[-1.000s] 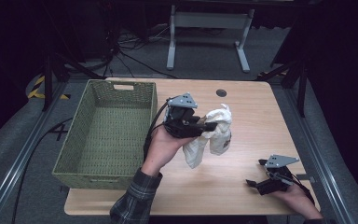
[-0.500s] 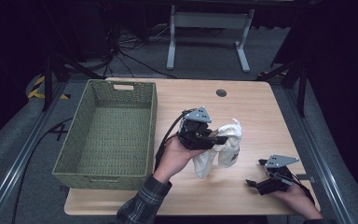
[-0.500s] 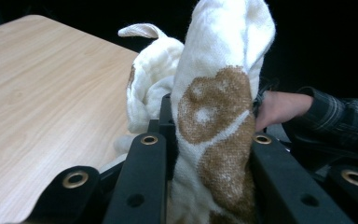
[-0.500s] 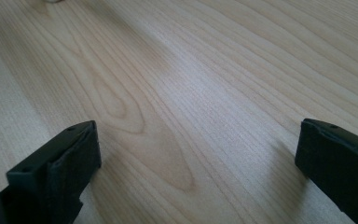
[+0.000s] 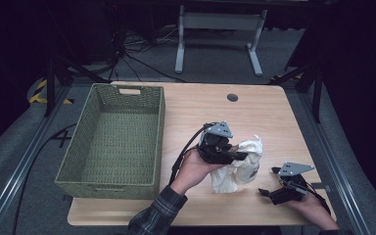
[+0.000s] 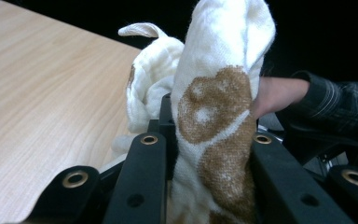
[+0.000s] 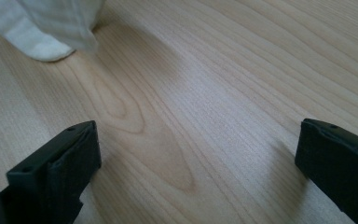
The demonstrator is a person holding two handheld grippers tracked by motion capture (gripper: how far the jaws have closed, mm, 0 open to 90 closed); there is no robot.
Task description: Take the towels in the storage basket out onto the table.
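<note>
While the left gripper (image 5: 235,157) stays clamped on a white cloth (image 5: 240,169) whose lower folds touch the bench (image 5: 264,112), the right gripper (image 5: 269,192) rests nearby, jaws wide apart, beside a green basket (image 5: 112,142).

left gripper (image 5: 235,155): clamped on a white cloth (image 5: 239,169), low over the counter (image 5: 254,115)
right gripper (image 5: 269,192): jaws apart, resting nearby
basket (image 5: 115,142): sits off to the left
</note>
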